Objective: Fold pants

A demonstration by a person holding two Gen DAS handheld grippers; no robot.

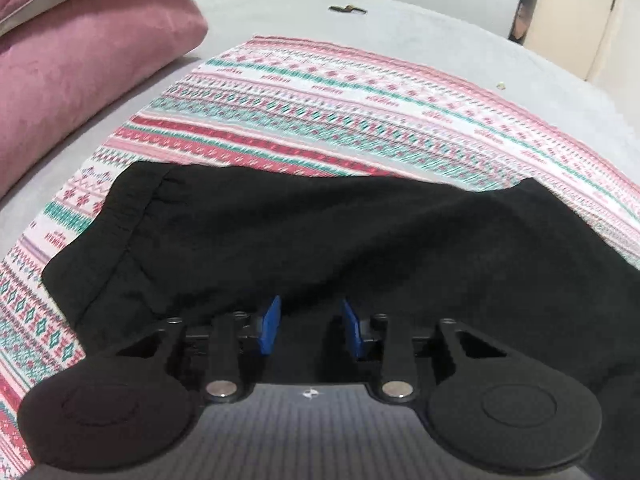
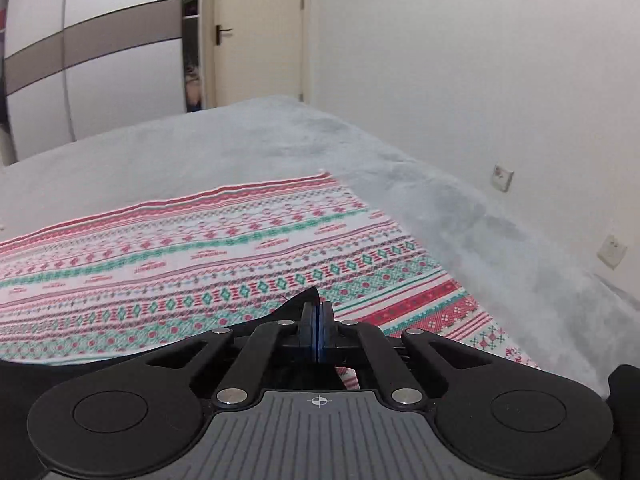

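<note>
Nearest the left wrist camera, the left gripper [image 1: 309, 312] is seen with its blue pads [image 1: 271, 322] spread apart, the edge of the black pants [image 1: 280, 232] draped over their tips. The right gripper [image 2: 317, 312] is pressed together on a corner of the pants [image 2: 298, 300]. Beyond, the patterned cloth [image 1: 360, 100] is spread on the grey bed [image 2: 240, 140].

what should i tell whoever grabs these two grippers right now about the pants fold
Right gripper: shut on a corner of the black pants, pinched between its pads.
Left gripper: jaws apart over the near edge of the pants, pads not pressing; no grip yet.
Pants lie spread on the patterned cloth on the grey bed, waistband at the left in the left wrist view.
Done: one corner gripped. Left: grip with the left gripper, then fold.
</note>
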